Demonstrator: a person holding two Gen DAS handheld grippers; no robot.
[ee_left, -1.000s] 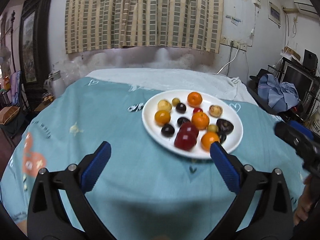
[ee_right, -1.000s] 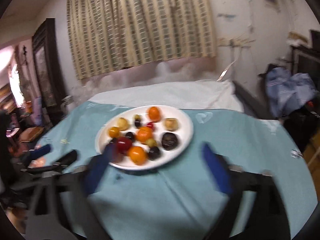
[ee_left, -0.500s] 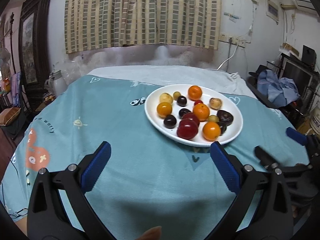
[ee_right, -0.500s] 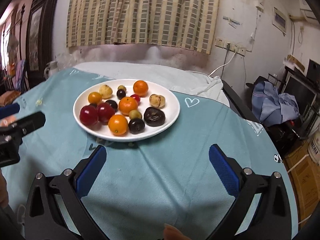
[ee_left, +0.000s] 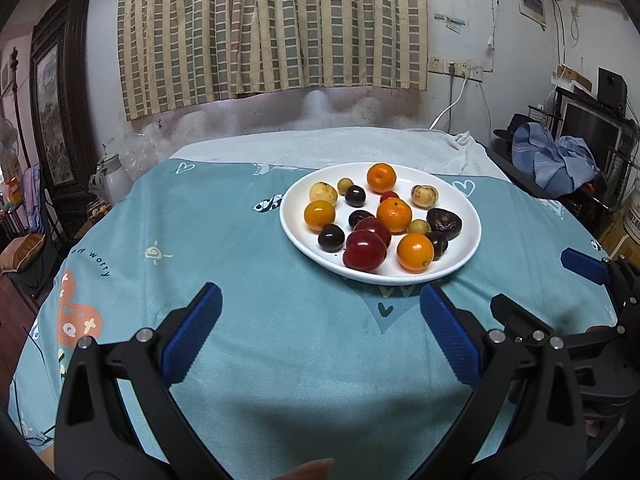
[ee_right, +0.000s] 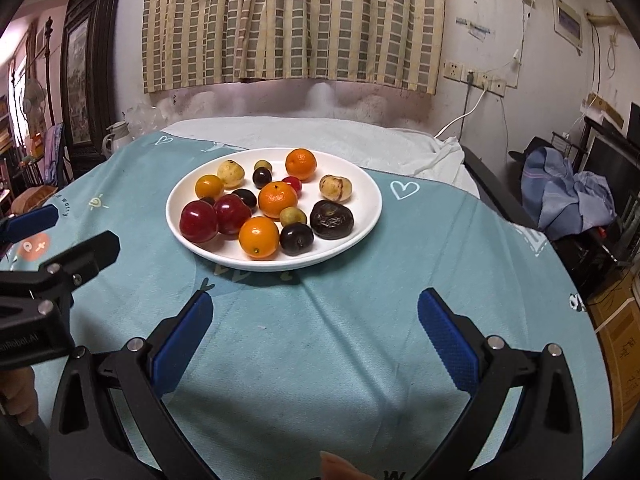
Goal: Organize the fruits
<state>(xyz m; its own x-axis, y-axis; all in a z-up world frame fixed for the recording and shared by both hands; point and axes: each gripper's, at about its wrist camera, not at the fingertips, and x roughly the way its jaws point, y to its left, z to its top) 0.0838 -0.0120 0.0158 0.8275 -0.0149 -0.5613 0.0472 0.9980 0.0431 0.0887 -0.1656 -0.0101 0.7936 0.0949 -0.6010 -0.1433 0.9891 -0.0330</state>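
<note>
Checked curtains and a scuffed wall are seen behind a worktop draped in a teal printed cloth, and from the left wrist view a white plate is found on the far right half of that cloth, with every fruit gathered on it: oranges, red and dark plums, small pale ones, all mixed together and none lying loose on the cloth. The left tool is held low over bare cloth, its blue pads spread wide with nothing between them; against a second ago the plate is now seen further from it and higher in view, so the tool has been drawn back and steadied. The right tool is caught at the right edge, beside the plate. Over to the right wrist view: the plate is now sharp and centred just ahead, where a second ago it was blurred and off to the left, and the right tool is likewise gaping, gripping nothing. The left tool is glimpsed at the left margin. Both tools have been squared up to the plate, it is judged; whether sorting is about to start or the fruit has already been collected there cannot be settled.
</note>
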